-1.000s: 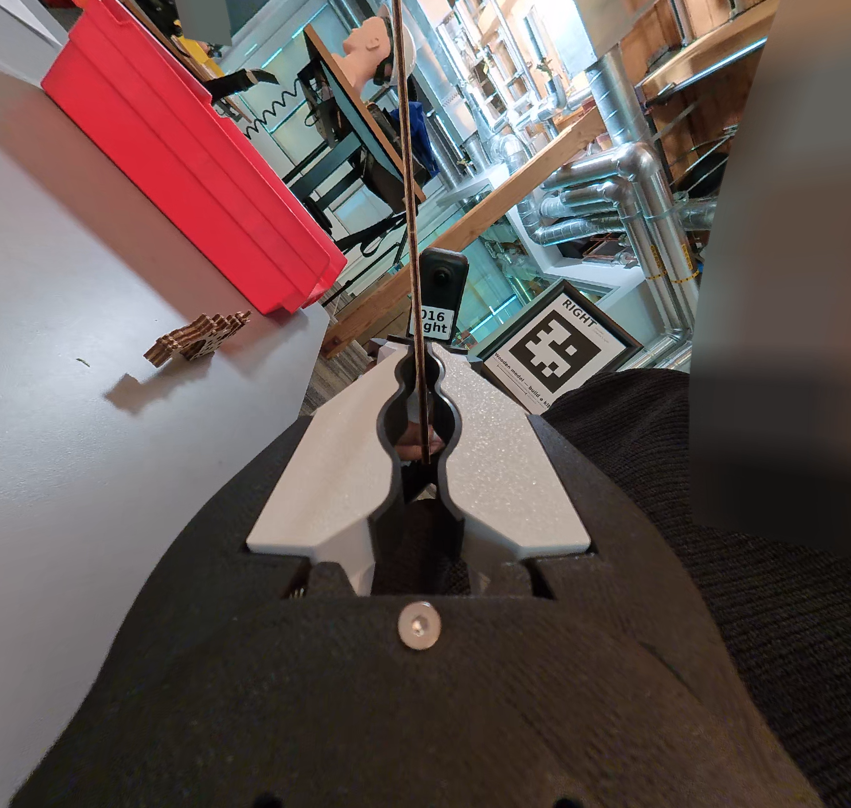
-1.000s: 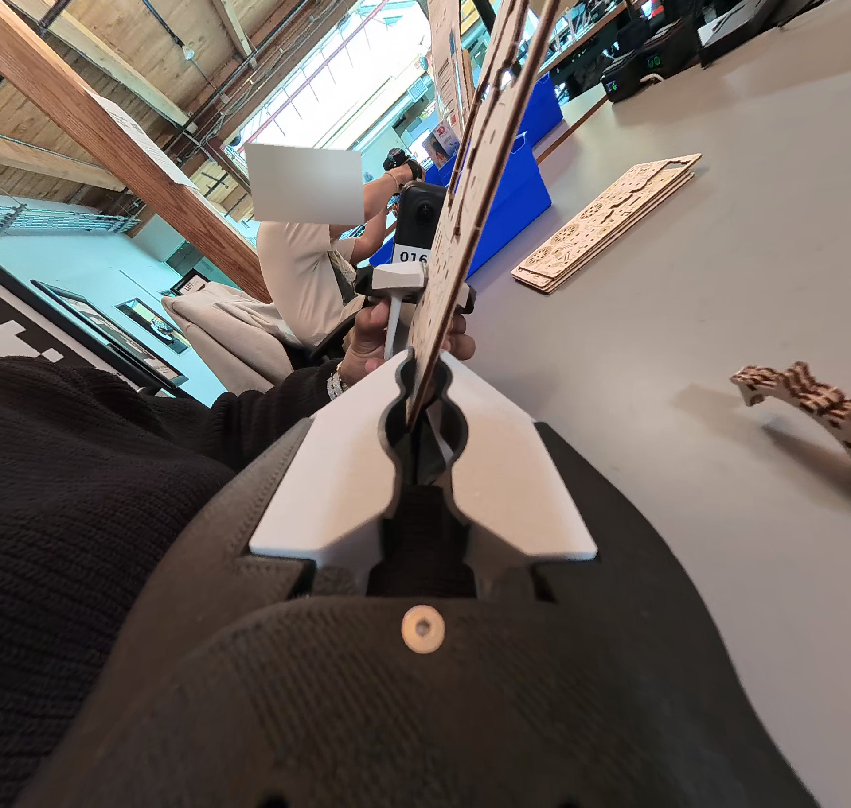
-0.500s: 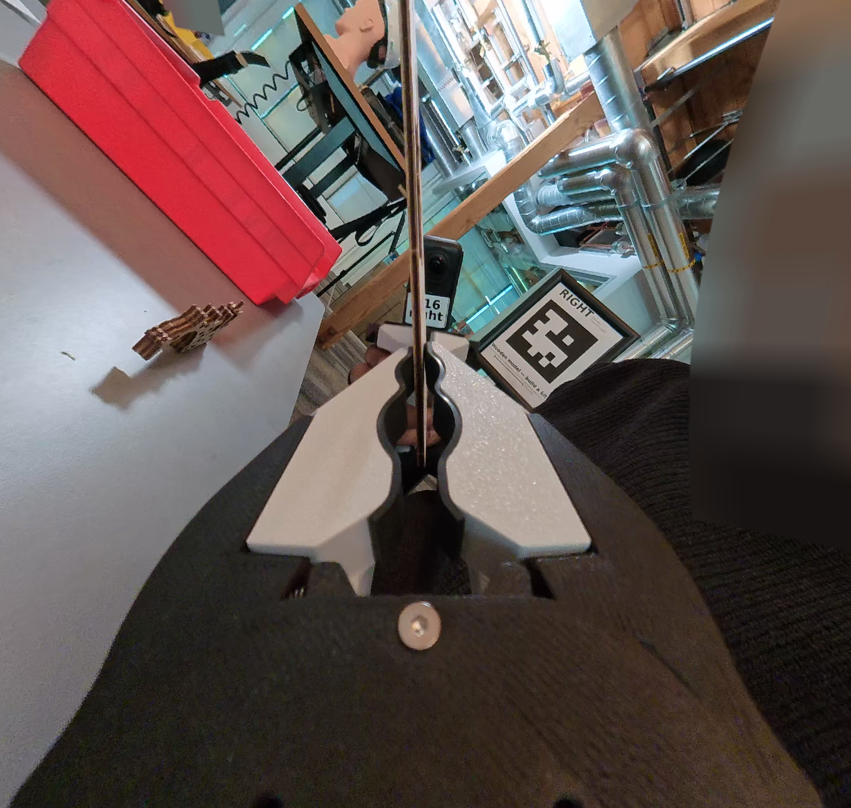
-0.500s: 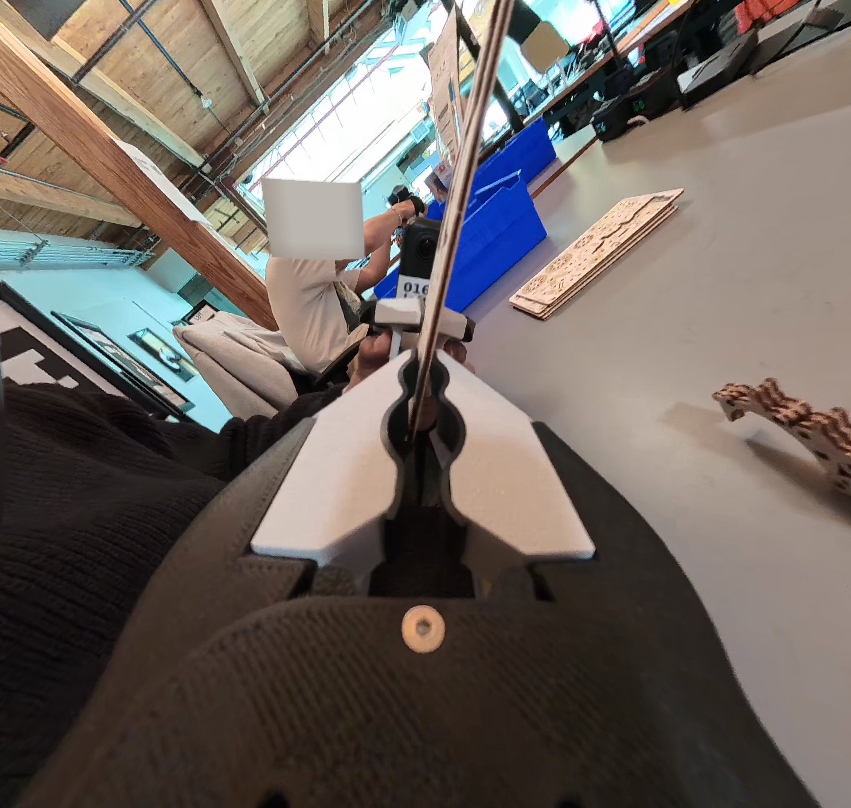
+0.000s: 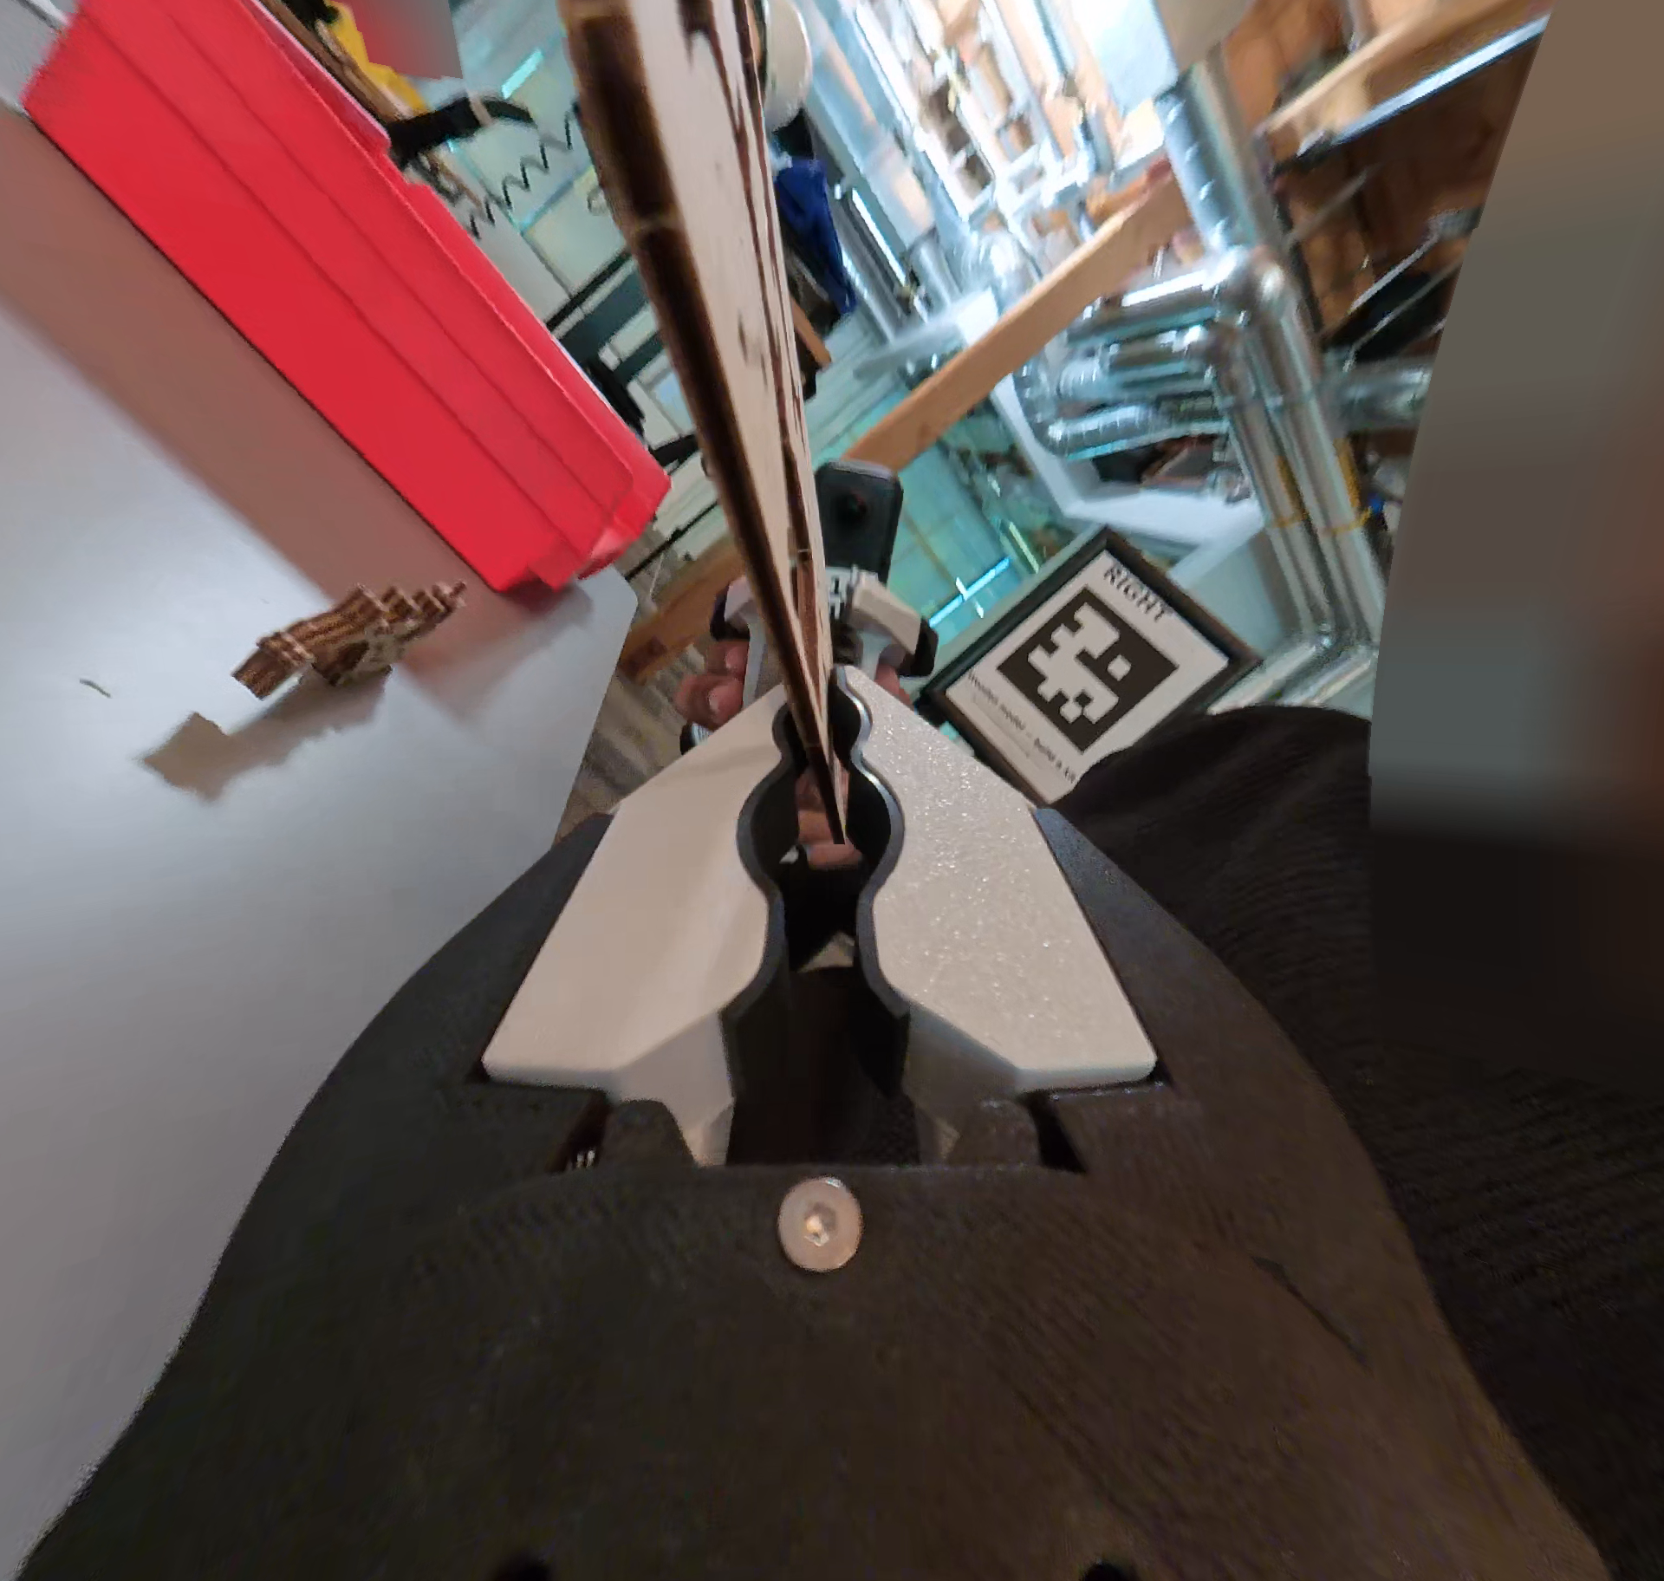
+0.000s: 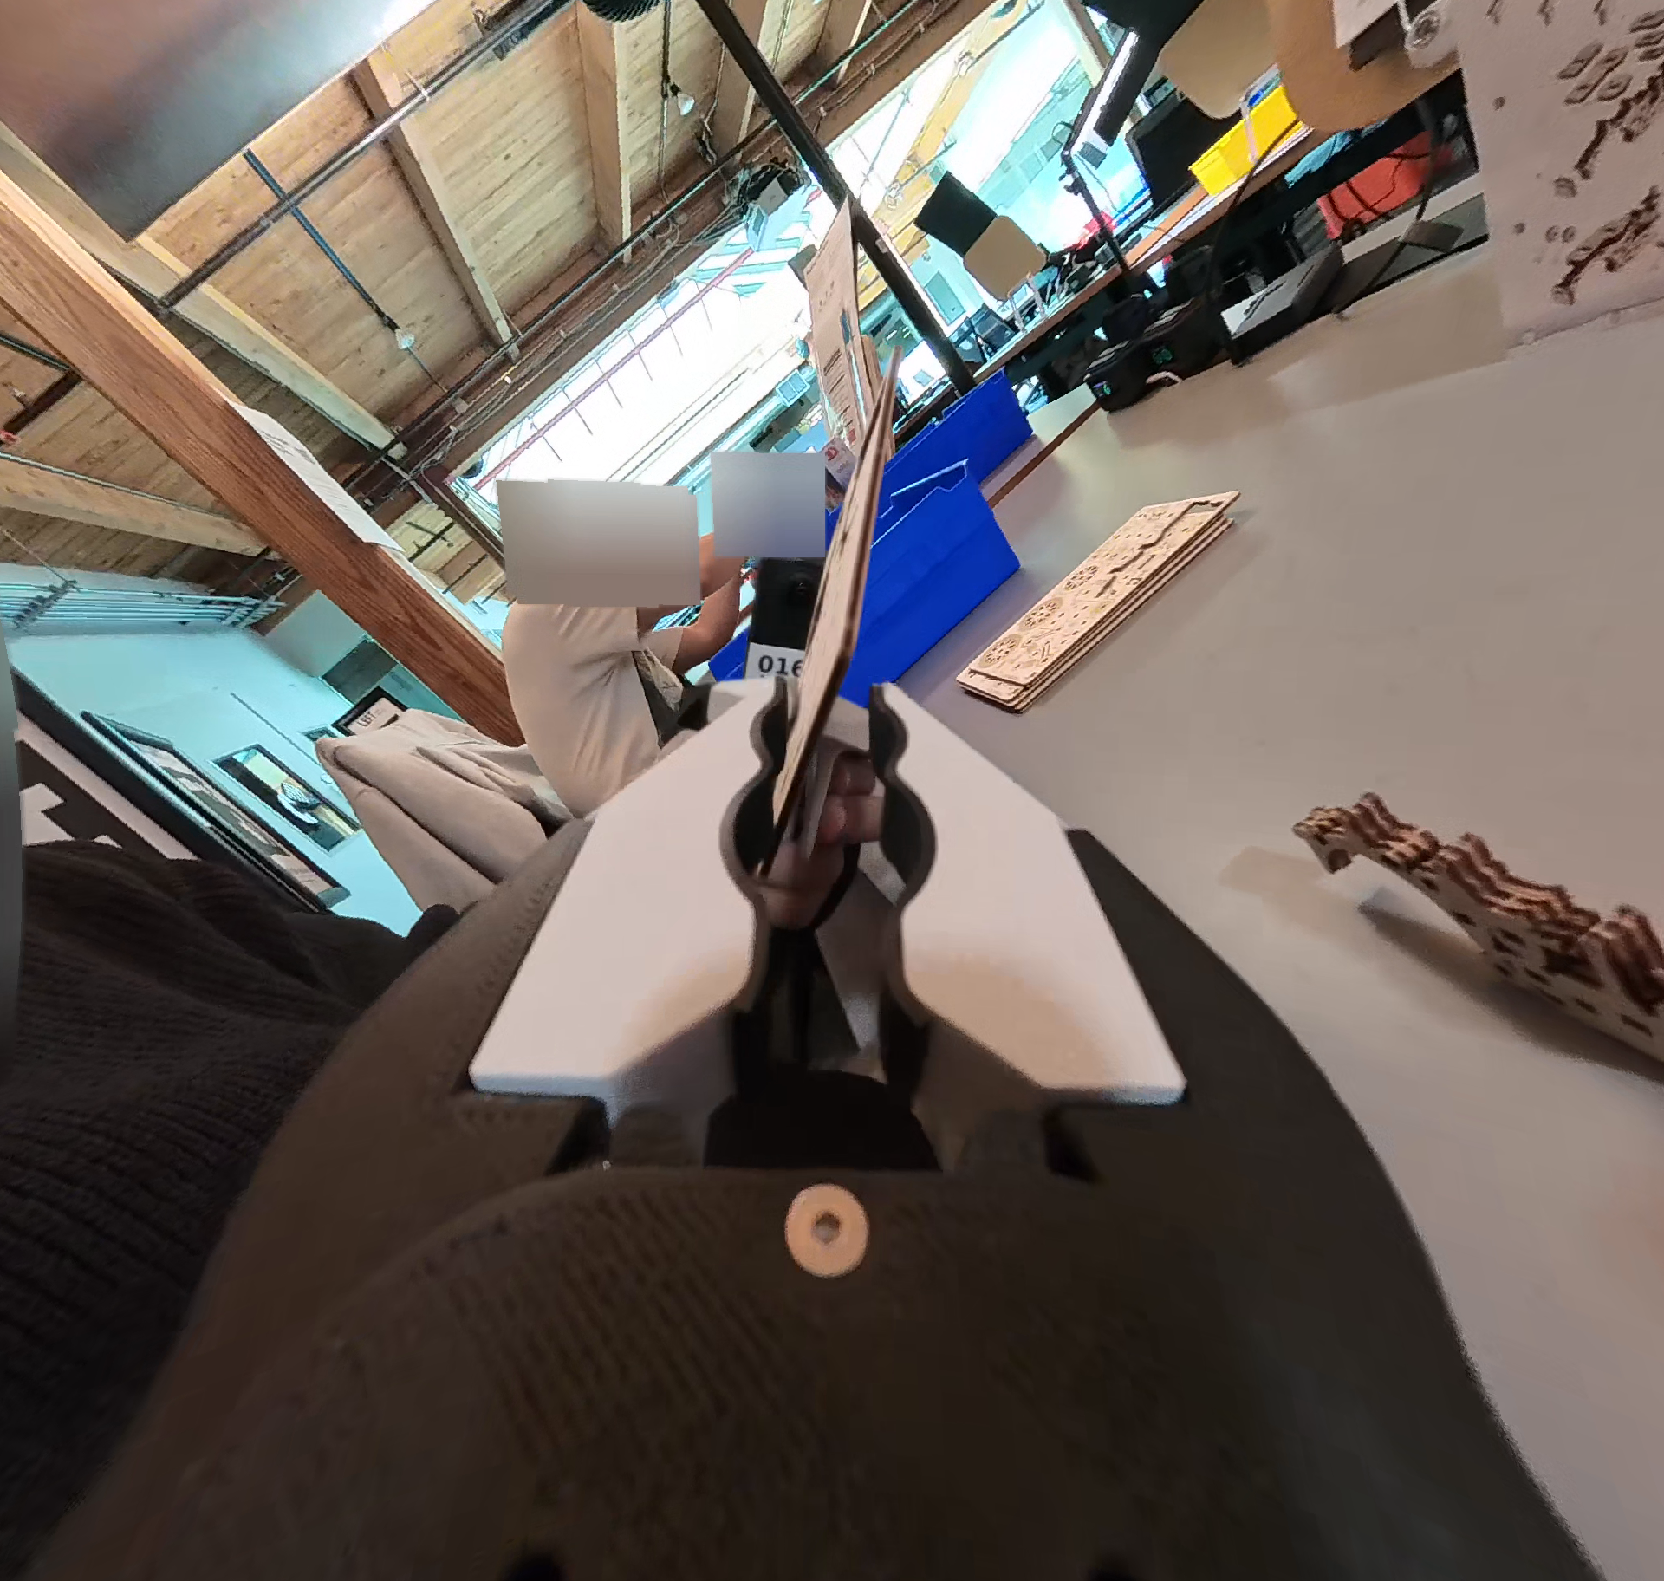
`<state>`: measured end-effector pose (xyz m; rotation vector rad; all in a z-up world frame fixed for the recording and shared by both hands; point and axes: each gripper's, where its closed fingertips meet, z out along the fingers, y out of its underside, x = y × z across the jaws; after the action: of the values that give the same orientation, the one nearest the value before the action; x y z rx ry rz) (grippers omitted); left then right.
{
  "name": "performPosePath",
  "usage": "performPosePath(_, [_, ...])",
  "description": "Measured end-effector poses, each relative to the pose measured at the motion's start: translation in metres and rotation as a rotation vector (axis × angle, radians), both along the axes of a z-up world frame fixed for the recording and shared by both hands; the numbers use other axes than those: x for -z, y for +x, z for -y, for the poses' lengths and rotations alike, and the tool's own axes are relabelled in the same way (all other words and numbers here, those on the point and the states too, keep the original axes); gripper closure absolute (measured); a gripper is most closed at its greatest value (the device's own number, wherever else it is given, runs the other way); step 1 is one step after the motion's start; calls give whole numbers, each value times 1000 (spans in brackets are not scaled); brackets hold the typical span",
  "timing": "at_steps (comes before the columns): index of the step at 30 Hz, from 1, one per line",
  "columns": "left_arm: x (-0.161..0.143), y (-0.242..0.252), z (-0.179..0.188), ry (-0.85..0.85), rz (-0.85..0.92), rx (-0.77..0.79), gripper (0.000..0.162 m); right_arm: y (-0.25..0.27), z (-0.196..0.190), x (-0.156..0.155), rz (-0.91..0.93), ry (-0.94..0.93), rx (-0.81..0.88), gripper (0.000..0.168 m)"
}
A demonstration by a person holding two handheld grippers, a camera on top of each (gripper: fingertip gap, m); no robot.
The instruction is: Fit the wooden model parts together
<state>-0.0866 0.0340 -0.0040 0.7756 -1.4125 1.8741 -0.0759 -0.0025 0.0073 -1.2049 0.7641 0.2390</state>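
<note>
A thin laser-cut wooden sheet (image 5: 702, 277) stands on edge in the air between my two grippers, which face each other. My left gripper (image 5: 821, 709) is shut on its near end. In the right wrist view the sheet (image 6: 851, 547) runs between the jaws of my right gripper (image 6: 827, 709). Those jaws stand a little wider than the sheet, with a gap on the right side. A small assembled wooden piece (image 5: 351, 637) lies on the grey table (image 5: 225, 907) and also shows in the right wrist view (image 6: 1486, 916).
A red bin (image 5: 315, 277) stands at the table's far edge. A flat stack of wooden sheets (image 6: 1098, 601) lies near blue bins (image 6: 927, 529). A pale, blurred cut board (image 6: 1576, 142) shows at the upper right. People sit behind the table. The grippers' ends are close to 5 cm from one another. My right tips are roughly 12 cm from the small assembled wooden piece (image 5: 351, 637). Seen from the right wrist view (image 6: 1423, 871) as well.
The sheet has tilted, so its face now shows in the left wrist view. The right gripper's jaws have parted slightly around it. Both views have swung a little.
</note>
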Motion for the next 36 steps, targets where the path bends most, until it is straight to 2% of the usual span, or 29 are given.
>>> performPosePath(5, [-6, 10, -8, -35, -3, -82, 160, -12, -20, 11, 8, -79, -48, 149])
performPosePath(8, [-7, 7, -3, -41, -2, -82, 160, -21, -32, 19, -11, -107, -89, 156])
performPosePath(11, [-8, 3, 2, -51, -6, -75, 161, -25, -33, 17, -3, -101, -109, 165])
performPosePath(18, [-9, -4, 4, -62, 18, -32, 160, -23, -24, 8, 28, -72, -111, 167])
performPosePath(22, [-4, -4, 5, -44, -7, -12, 128, -18, -16, 1, 41, -40, -95, 167])
performPosePath(25, [-1, 11, -5, -12, -15, -91, 104, -12, -6, -4, 30, -12, -79, 168])
performPosePath(26, [-4, 19, -13, -10, -1, -148, 87, -9, -3, -4, 23, -10, -79, 168])
performPosePath(29, [-25, 40, -50, -37, 98, -321, 84, -10, -3, -2, -40, 0, -163, 167])
performPosePath(32, [-30, 53, -77, 39, 190, -429, 83, -15, -7, 6, -91, -22, -243, 168])
performPosePath(34, [-25, 50, -78, 101, 223, -379, 91, -19, -10, 13, -107, -64, -281, 167])
performPosePath(36, [-17, 38, -69, 147, 239, -253, 102, -24, -14, 18, -114, -102, -310, 167])
